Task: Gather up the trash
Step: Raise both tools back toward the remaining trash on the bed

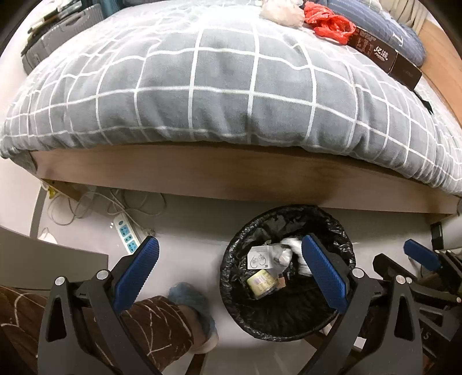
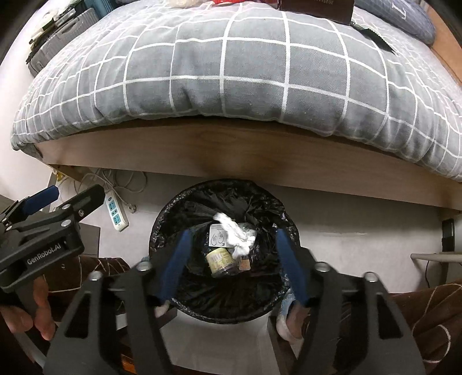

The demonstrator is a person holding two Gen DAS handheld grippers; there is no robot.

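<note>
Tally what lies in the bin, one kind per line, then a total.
Round tin: 1
White printed card or small box: 1
White crumpled tissue wad: 1
Small brown scrap: 1
Total visible in the black-lined bin: 4

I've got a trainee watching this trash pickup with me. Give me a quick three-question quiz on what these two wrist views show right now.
1. True or false: the right gripper has its jaws clamped on a piece of trash.
2. Which item still lies on the bed? A) a red plastic bag B) a green bottle C) a shoe
3. Fill in: the bin is lined with a ____ plastic bag.

Key:
1. False. The jaws stand apart over the bin with nothing between them; the white crumpled wad lies inside.
2. A, the red plastic bag.
3. Black.
</note>
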